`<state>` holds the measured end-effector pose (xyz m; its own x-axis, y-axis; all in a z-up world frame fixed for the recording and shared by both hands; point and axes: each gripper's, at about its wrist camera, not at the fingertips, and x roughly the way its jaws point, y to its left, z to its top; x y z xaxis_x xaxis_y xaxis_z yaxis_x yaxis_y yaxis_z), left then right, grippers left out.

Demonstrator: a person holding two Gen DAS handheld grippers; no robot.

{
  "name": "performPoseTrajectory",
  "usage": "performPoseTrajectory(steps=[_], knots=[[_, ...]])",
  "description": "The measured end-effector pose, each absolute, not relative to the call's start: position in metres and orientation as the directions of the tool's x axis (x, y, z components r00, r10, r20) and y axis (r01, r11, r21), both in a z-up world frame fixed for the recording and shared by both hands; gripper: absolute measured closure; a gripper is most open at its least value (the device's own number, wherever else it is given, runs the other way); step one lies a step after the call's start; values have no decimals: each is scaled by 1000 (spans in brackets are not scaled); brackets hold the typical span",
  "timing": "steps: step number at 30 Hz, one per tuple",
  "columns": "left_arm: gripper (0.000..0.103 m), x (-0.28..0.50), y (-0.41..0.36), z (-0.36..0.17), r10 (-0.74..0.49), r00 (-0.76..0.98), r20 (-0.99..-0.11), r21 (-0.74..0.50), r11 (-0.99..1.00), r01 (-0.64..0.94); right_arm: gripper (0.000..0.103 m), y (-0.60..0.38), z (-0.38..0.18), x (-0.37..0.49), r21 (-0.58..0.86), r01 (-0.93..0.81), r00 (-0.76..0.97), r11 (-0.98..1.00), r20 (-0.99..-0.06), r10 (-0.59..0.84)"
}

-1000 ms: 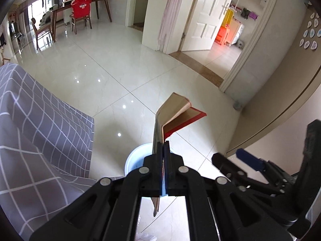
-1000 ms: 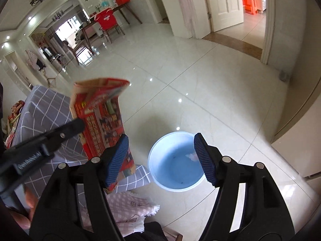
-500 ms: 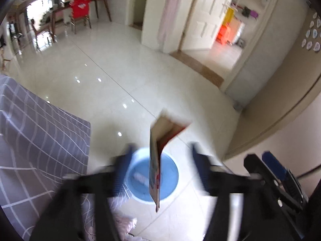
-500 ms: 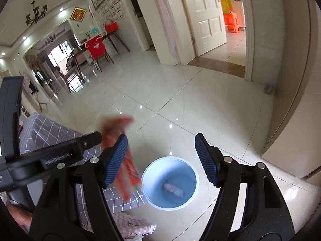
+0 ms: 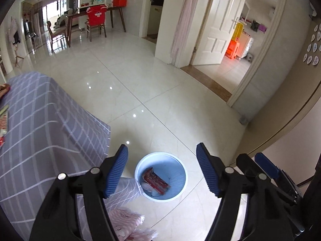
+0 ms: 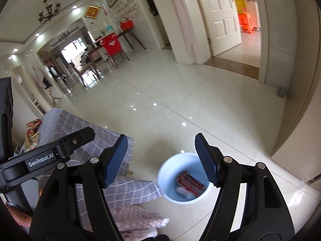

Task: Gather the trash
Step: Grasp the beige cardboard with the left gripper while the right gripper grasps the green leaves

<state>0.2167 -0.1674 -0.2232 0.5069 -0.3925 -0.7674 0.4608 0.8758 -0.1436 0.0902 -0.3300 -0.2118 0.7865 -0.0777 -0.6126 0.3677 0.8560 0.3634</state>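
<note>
**Carton in the bin, both tongs empty**

We see the left gripper with its jaws spread wide and nothing between them; they have just been opening. The right gripper also stands wide and empty. The red carton lies tilted inside the pale blue bin, low and centre in both views, on top of some whitish scraps we cannot make out. In the right wrist view the right blue pad covers part of the bin's rim. The grey checked cloth fills the left side and its front edge hangs just beside the bin; a pink fabric at the bottom is cut off (as are the papers at the far left edge). The glossy tile floor lies open beyond the bin, up to the doorways at upper right.
</note>
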Motion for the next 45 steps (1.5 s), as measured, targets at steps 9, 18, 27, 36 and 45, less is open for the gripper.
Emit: performPoseTrajectory(steps=[9,18,27,36,45], knots=[[25,186,-78,-172,-310,639,-704,-76,927,367,33,-258,-174,93,374,199,827,906,-561,50],[19,178,45,-154,-28,735,-678,132,978,159,31,-157,-156,121,370,4,811,929,-545,214],[18,196,119,-184,93,677,-730,176,983,54,31,-77,-157,156,345,-104,753,933,-585,300],[42,213,137,-204,76,655,-752,203,972,120,31,-50,-168,169,316,-116,726,941,-620,298],[76,204,178,-178,-41,711,-702,34,995,91,31,-24,-166,188,310,-156,705,938,-630,325]])
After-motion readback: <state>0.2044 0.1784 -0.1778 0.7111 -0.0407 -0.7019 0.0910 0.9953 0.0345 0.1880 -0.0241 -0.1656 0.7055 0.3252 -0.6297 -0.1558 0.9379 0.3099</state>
